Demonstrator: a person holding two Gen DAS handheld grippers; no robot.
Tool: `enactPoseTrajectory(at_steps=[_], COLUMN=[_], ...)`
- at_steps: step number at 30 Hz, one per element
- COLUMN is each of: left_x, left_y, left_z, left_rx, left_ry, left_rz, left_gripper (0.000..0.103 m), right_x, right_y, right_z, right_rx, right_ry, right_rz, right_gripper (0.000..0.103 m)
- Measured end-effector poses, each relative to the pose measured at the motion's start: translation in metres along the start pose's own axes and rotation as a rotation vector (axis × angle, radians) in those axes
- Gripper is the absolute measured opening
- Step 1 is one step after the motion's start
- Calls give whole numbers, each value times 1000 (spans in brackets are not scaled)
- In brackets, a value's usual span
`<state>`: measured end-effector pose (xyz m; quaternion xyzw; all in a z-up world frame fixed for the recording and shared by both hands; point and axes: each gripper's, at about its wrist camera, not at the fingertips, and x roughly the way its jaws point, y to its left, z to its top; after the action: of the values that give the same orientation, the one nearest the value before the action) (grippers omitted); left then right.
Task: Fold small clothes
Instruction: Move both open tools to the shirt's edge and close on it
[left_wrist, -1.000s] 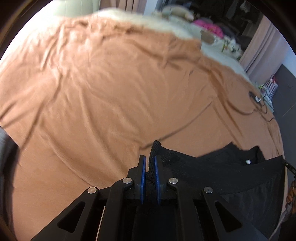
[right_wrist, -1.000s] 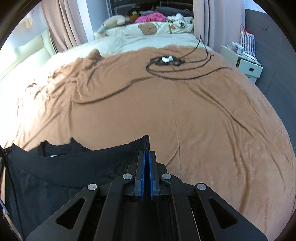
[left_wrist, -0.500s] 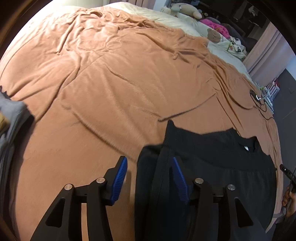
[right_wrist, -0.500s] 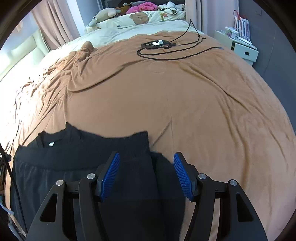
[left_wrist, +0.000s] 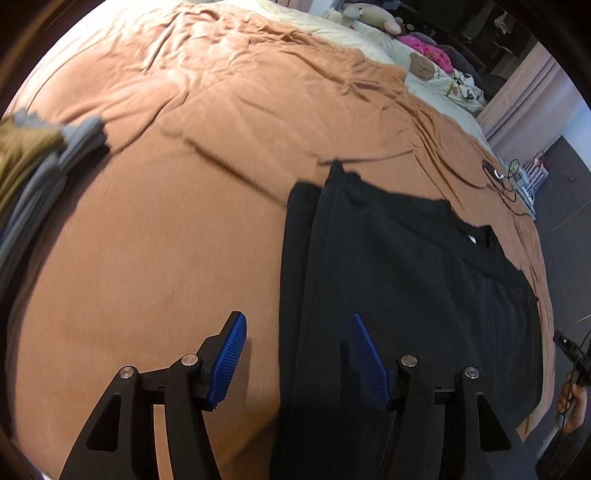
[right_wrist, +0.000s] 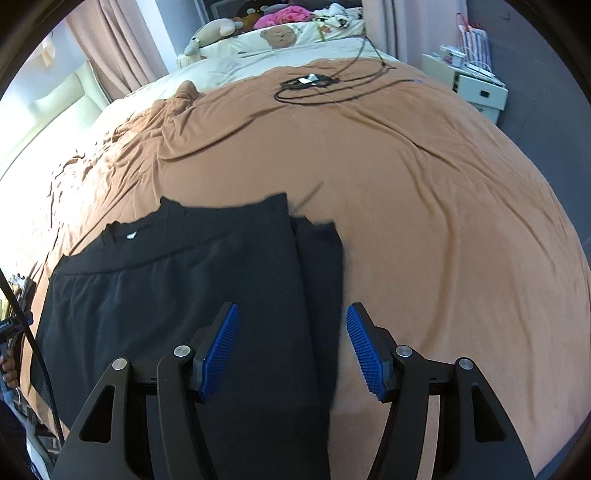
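Left wrist view: at the far left we see a blurred stack of clothes (left_wrist: 33, 166), cut off by the frame. Our left gripper (left_wrist: 299, 354) hangs over the black garment's (left_wrist: 388, 280) edge, its jaws apart and opening, pressing nothing. The garment lies flat on the brown blanket (left_wrist: 177, 229). In the right wrist view, our right gripper (right_wrist: 291, 343) hangs likewise with its jaws wide. A cable (right_wrist: 321, 86) lies farther off.
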<state>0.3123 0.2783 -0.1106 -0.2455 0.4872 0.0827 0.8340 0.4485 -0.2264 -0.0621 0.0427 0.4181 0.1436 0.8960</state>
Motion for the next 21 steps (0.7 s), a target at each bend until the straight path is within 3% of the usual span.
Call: enactPoseTrajectory(at_steps=[6,21], left_x=[-13,-48], left_y=[10,19], left_z=[-41,-109], left_rx=[-35,-121], left_ry=[-4,-30], left_rz=[-11,-38], left_gripper=[62,62], right_x=[-20,-55], right_y=[-13,-39], right_z=[-35,-114], right_rx=[35,214], right_ry=[12,39], right_rz=[14,82], right_gripper=[59,58])
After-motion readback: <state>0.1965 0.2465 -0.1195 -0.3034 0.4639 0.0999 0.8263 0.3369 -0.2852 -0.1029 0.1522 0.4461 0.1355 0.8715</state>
